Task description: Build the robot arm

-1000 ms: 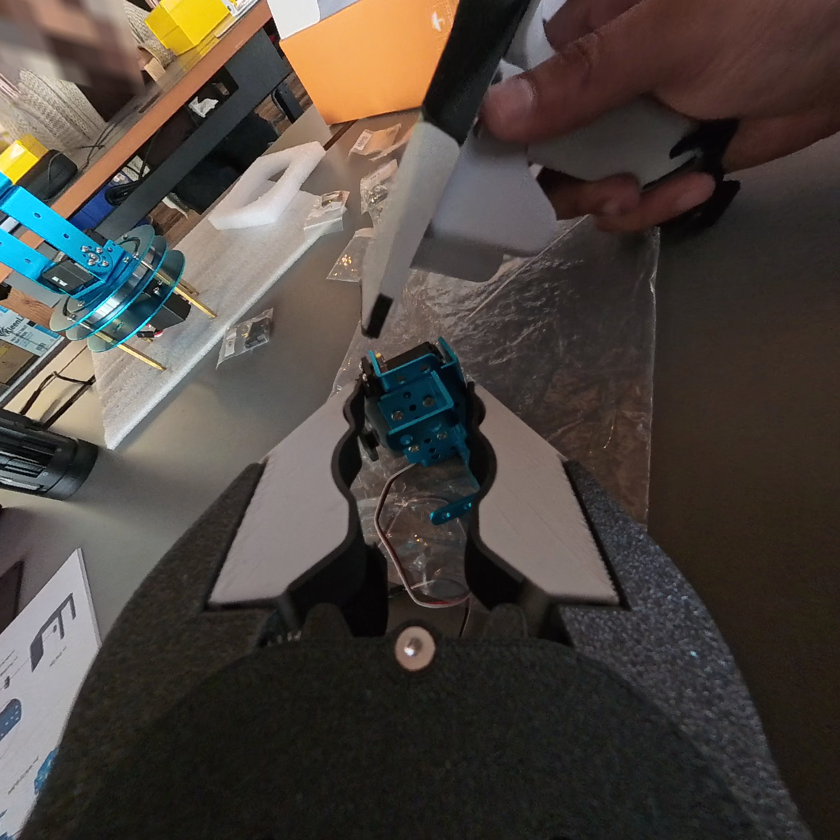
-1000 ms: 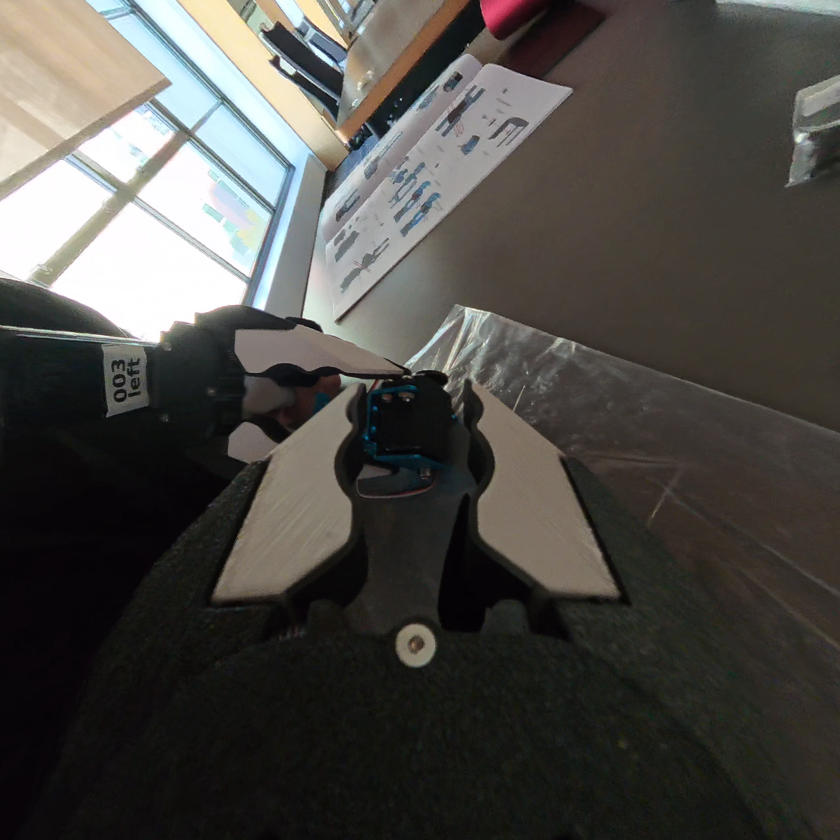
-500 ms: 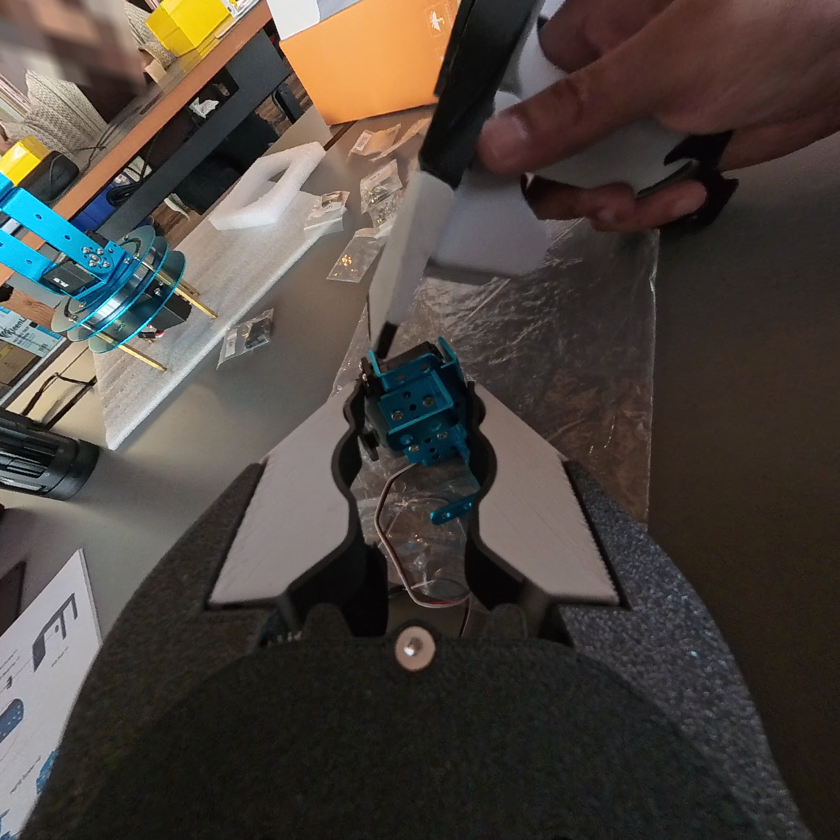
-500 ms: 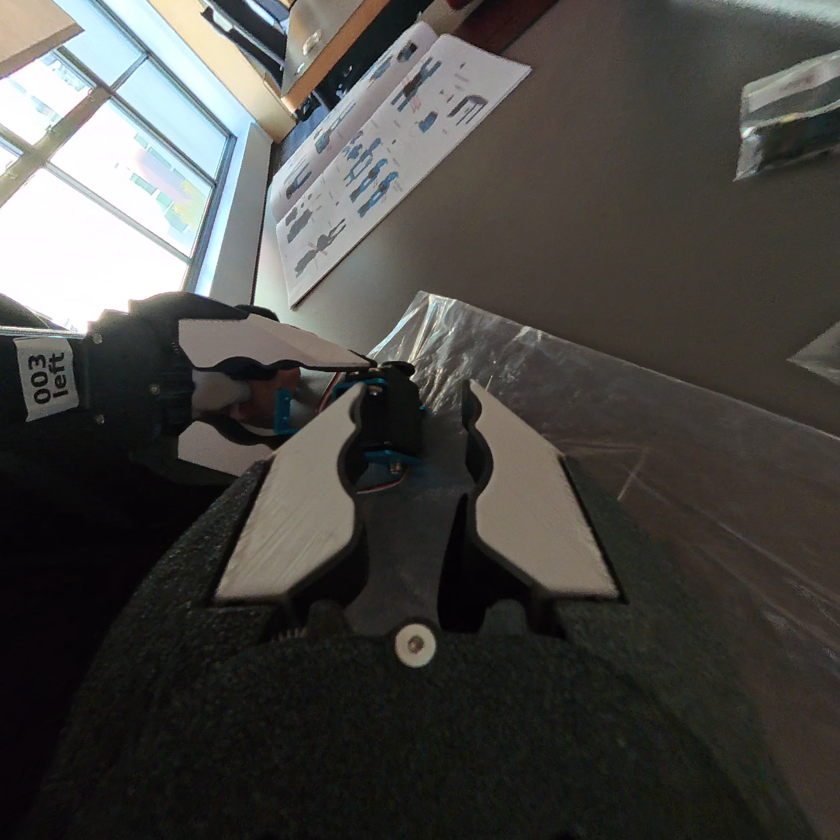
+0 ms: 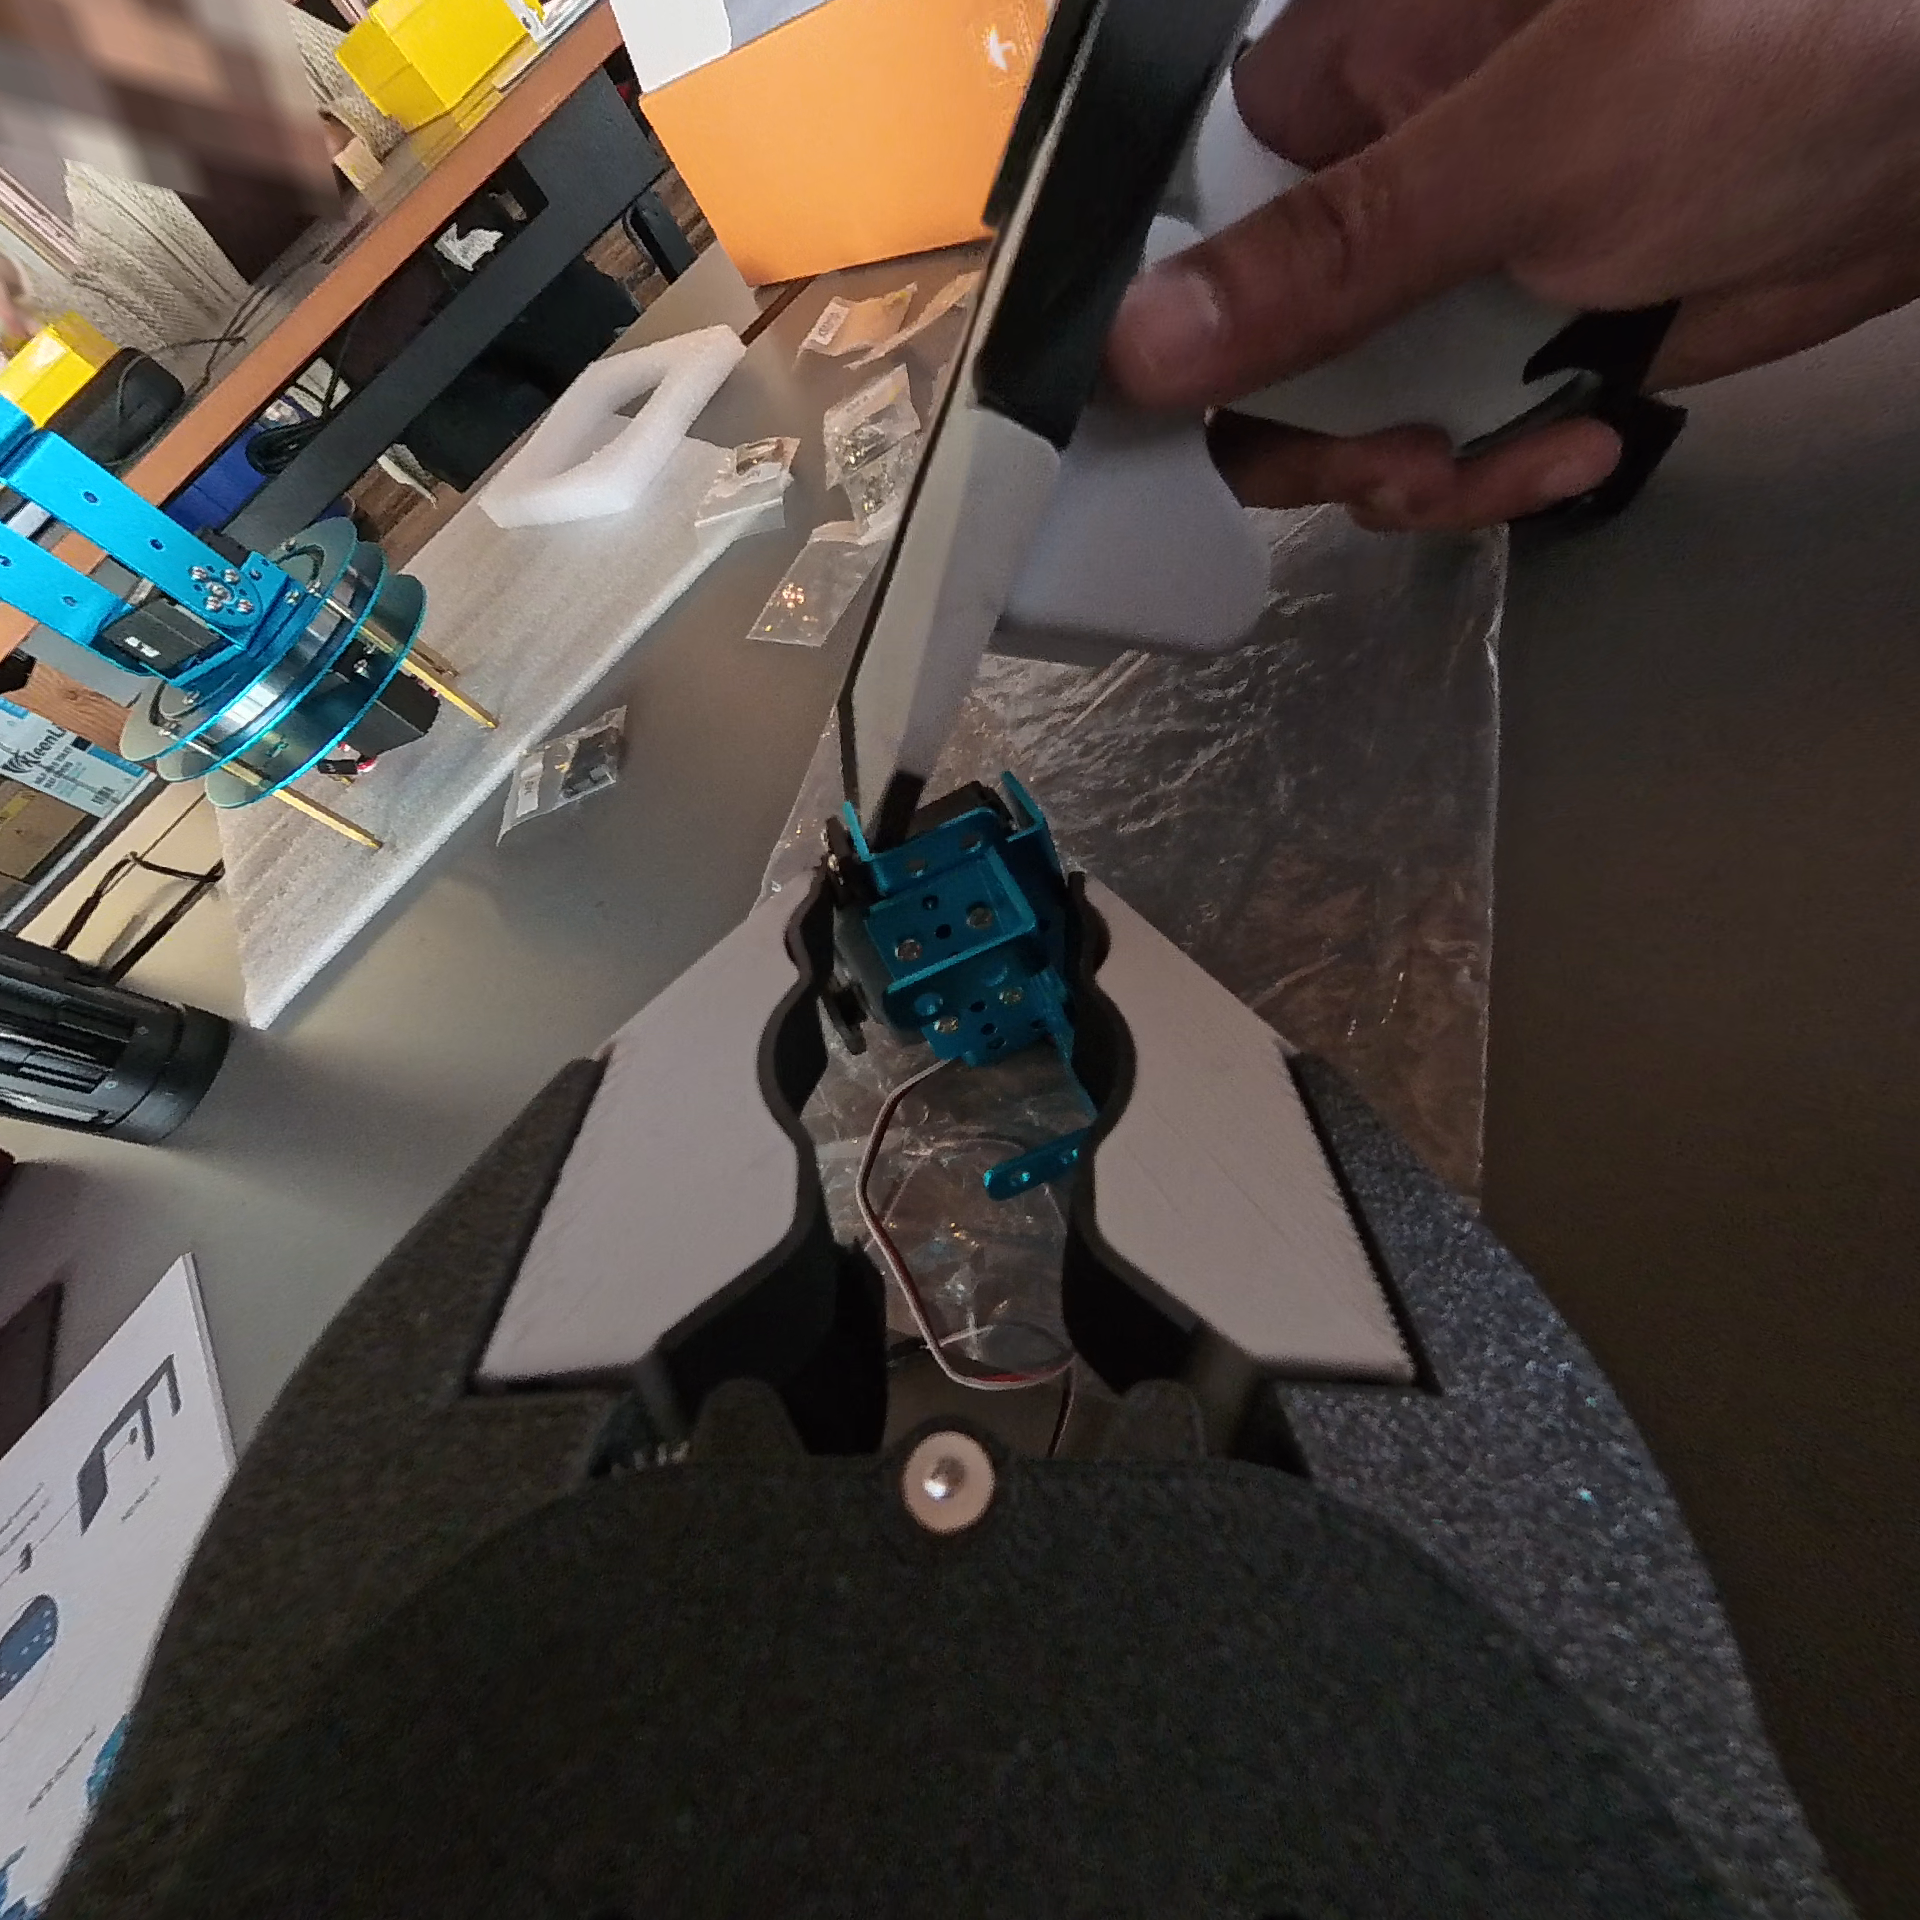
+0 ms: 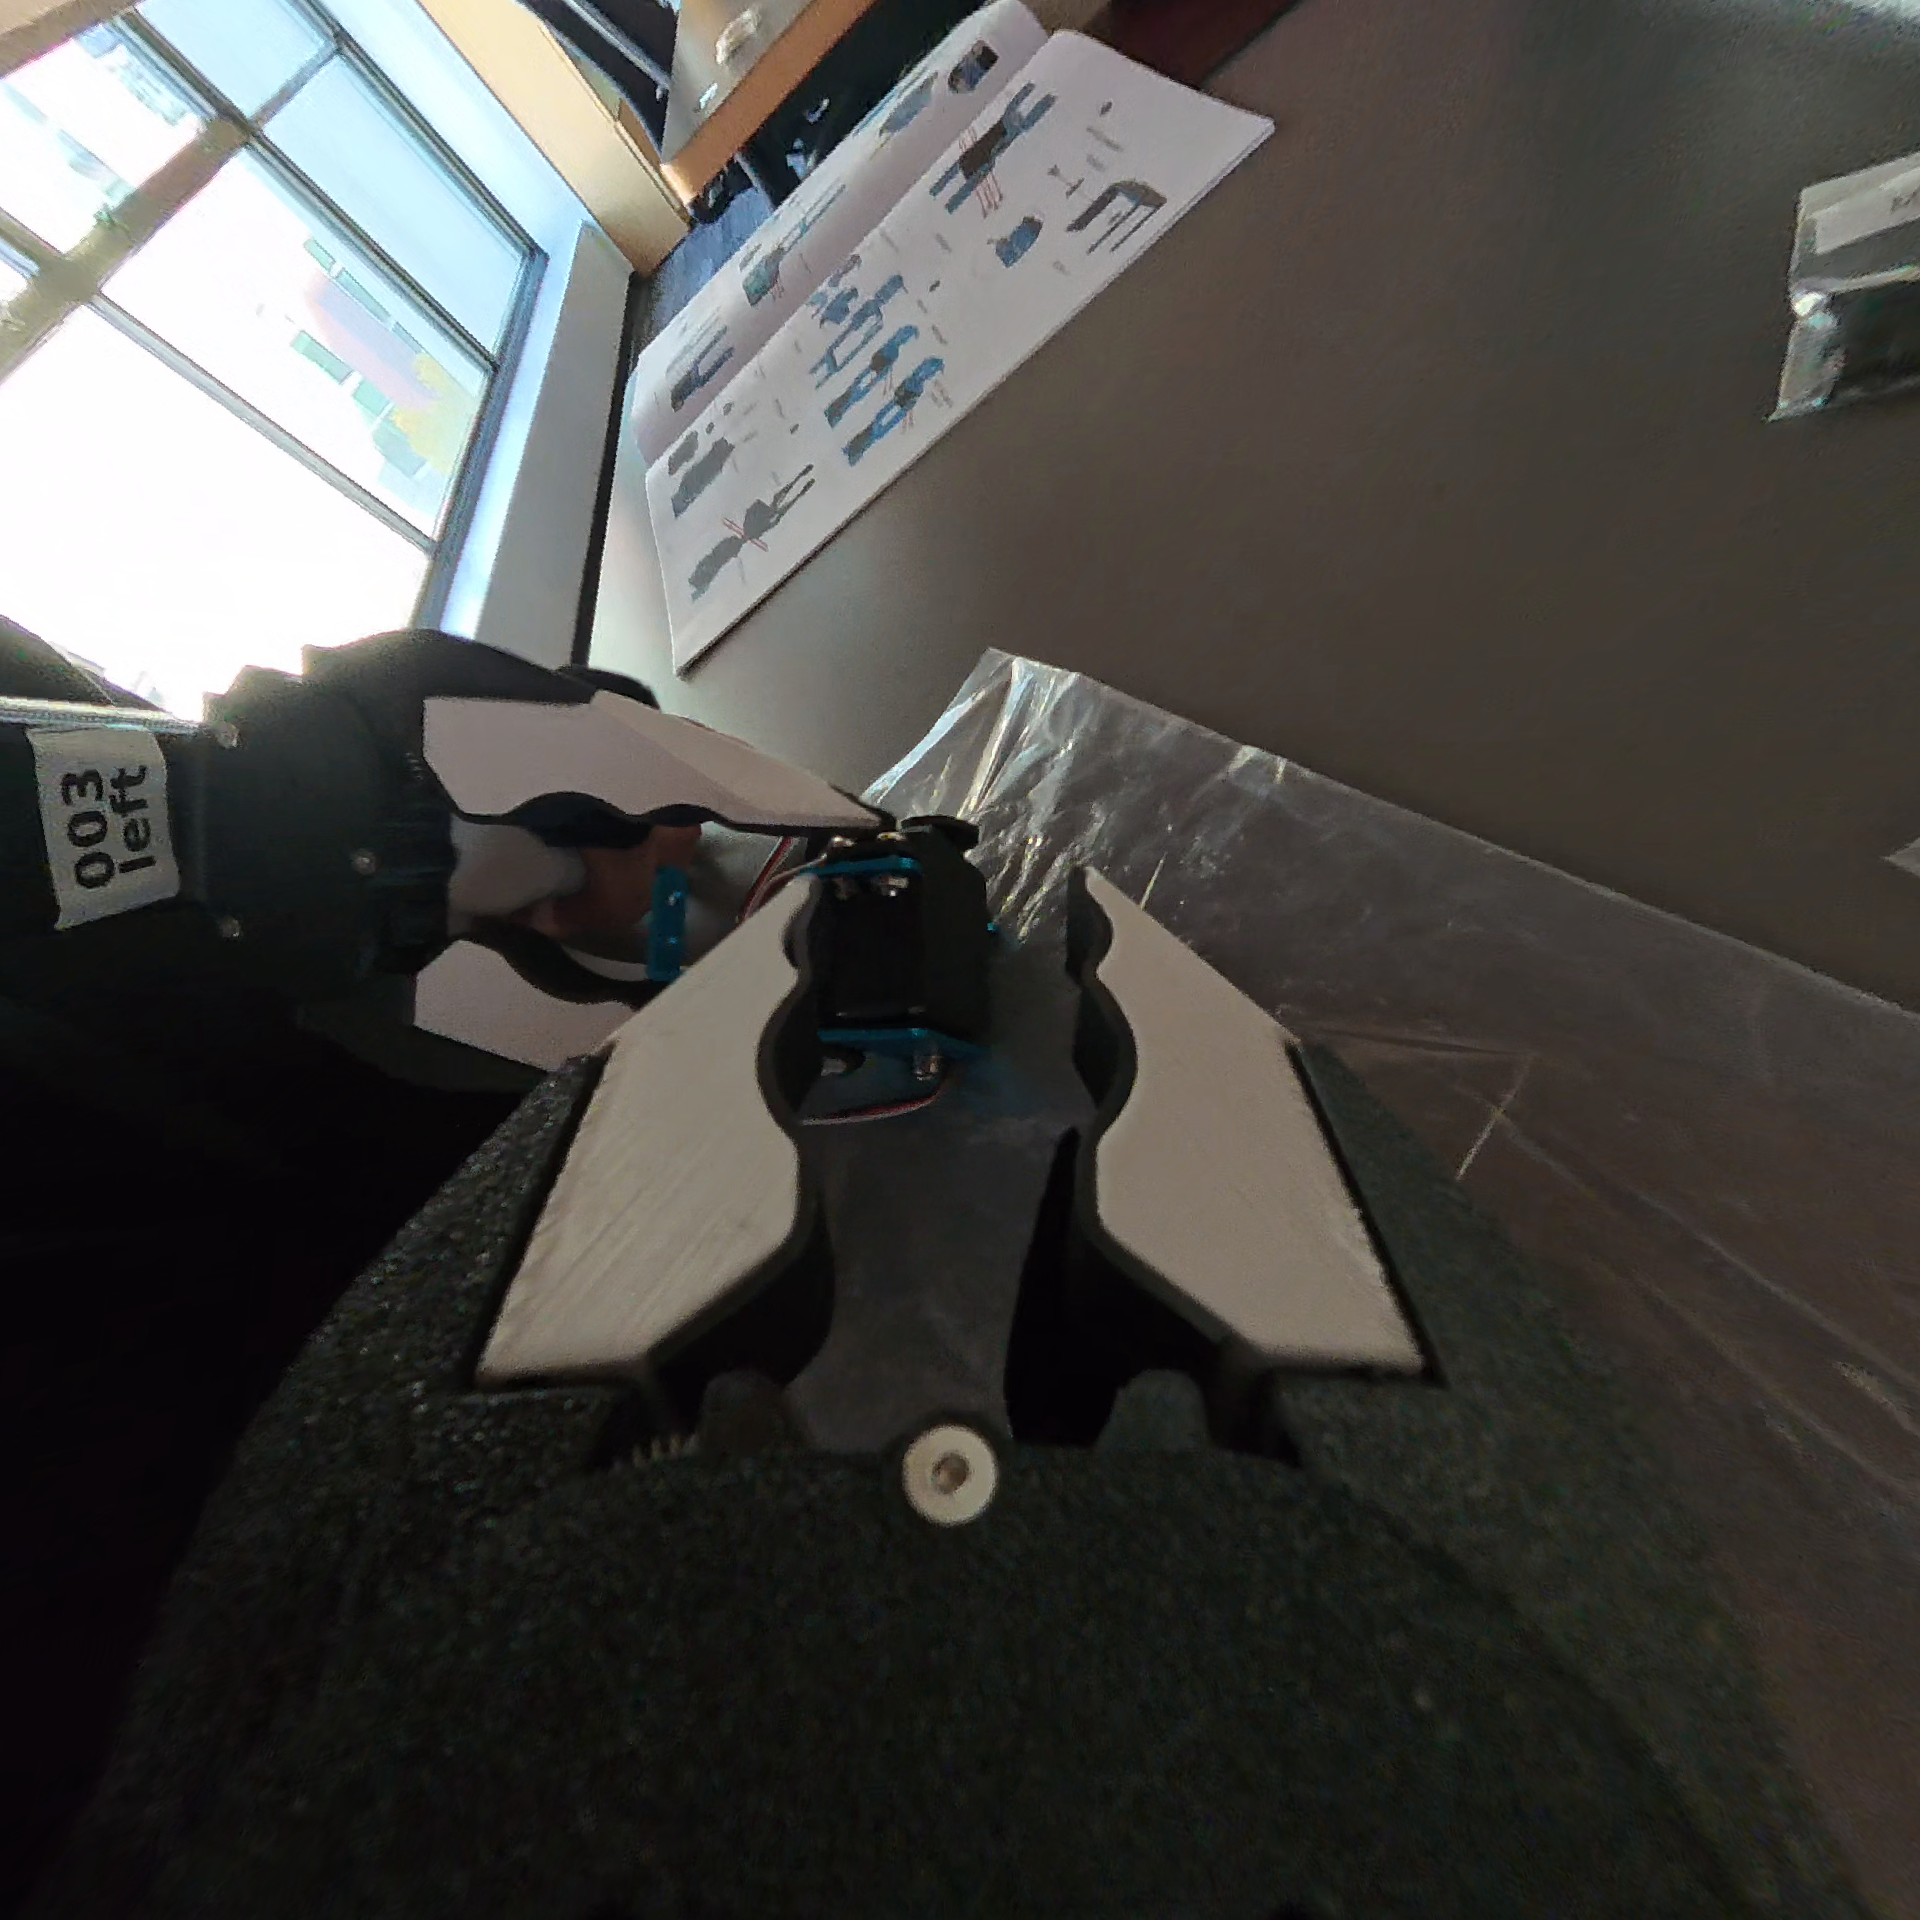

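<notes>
Clamping my left fingers (image 5: 675, 1143) shut on the blue servo bracket (image 5: 961, 956) and holding it over the clear plastic sheet (image 5: 1299, 790) on the surface (image 5: 468, 997), wire dangling toward 6 o'clock. My right fingers (image 6: 665, 1143) are standing apart, straddling the bracket's black end, one tip touching its 11 o'clock corner, not pinching. A hand (image 5: 1507, 208) is crowding 1 o'clock. Bare surface is lying past the sheet's edge at 3 o'clock. The blue disc assembly (image 5: 260, 644) and foam block (image 5: 613, 436) are sitting well apart at 9 to 11 o'clock.

Harsh daylight from the overexposed window (image 6: 187, 436) leaves foregrounds dim; wide-angle edges bend, and the hand (image 5: 1455, 239) blurs.
</notes>
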Motion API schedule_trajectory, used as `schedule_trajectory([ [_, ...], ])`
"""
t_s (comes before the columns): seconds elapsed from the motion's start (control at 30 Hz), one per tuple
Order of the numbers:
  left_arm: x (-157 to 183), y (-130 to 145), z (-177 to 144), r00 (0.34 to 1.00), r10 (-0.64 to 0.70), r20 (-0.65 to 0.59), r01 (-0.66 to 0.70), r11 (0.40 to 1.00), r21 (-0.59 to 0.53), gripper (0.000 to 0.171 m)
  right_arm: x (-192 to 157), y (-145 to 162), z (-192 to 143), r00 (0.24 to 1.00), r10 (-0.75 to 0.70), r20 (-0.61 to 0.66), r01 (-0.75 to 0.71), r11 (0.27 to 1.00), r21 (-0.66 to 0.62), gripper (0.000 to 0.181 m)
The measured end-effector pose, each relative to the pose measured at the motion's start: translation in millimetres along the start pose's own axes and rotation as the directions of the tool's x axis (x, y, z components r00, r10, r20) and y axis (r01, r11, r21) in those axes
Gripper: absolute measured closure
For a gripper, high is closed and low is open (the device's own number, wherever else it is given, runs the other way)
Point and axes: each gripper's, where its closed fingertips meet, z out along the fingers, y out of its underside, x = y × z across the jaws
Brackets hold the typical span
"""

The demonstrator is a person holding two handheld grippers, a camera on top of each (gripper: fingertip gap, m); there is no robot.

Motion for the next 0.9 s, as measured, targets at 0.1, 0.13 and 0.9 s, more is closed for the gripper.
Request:
schedule_trajectory([
  [0.1, 0, 0, 0, 1.000, 0.003, 0.000, -0.003, 1.000, 0.001, 0.127, 9, -4, -7, 0.999, 0.014, -0.037, -0.013, 0.999, 0.031, 0.142],
  [0.13, 0, 0, 0, 1.000, 0.004, 0.001, -0.004, 1.000, 0.001, 0.127, 5, -6, -9, 1.000, 0.008, -0.017, -0.008, 0.999, 0.043, 0.140],
  [0.9, 1, 0, 0, 1.000, 0.009, 0.003, -0.009, 1.000, 0.002, 0.127, 0, -2, -2, 0.999, -0.031, -0.018, 0.031, 0.999, 0.006, 0.138],
])
